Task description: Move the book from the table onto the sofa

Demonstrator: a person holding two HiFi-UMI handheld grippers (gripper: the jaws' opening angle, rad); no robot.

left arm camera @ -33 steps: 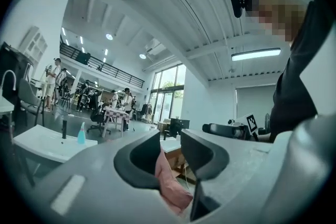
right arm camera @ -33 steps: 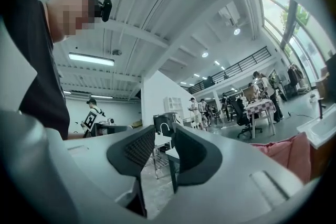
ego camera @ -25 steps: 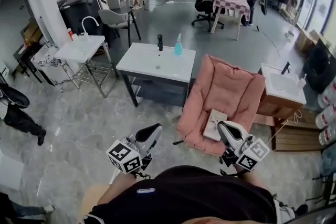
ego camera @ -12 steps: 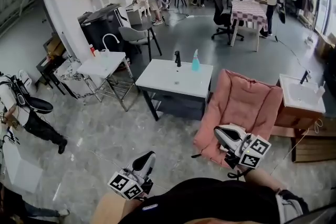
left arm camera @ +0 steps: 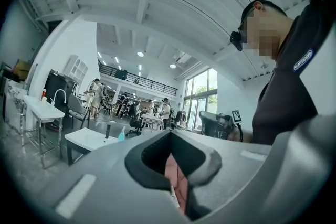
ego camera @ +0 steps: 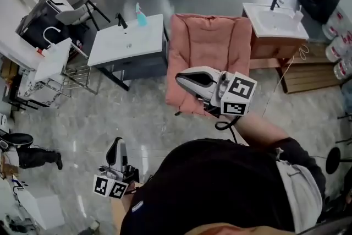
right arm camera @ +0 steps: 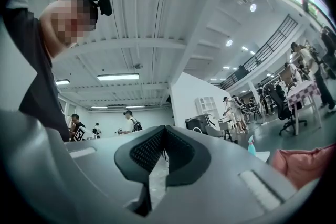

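The pink sofa (ego camera: 203,47) stands at the middle of the head view, and a slice of it (left arm camera: 173,178) shows through the left gripper's jaws. No book shows in any view; the sofa's seat is partly hidden behind my right gripper (ego camera: 184,77). That gripper is held up in front of the sofa, shut, with nothing between its jaws (right arm camera: 157,160). My left gripper (ego camera: 116,144) hangs low at the lower left over the floor. Its jaws (left arm camera: 170,160) stand together with only a thin slit and hold nothing.
A white table (ego camera: 118,47) with a blue spray bottle (ego camera: 141,15) stands left of the sofa. A sink cabinet (ego camera: 273,27) is to the sofa's right, wooden pallets (ego camera: 311,71) beyond it. Another sink stand (ego camera: 47,60) is at the far left. People stand in the background.
The head view has tipped down and swung. My right gripper has risen in front of the sofa. The left gripper now sits lower left. The book that lay on the sofa's seat is out of sight.
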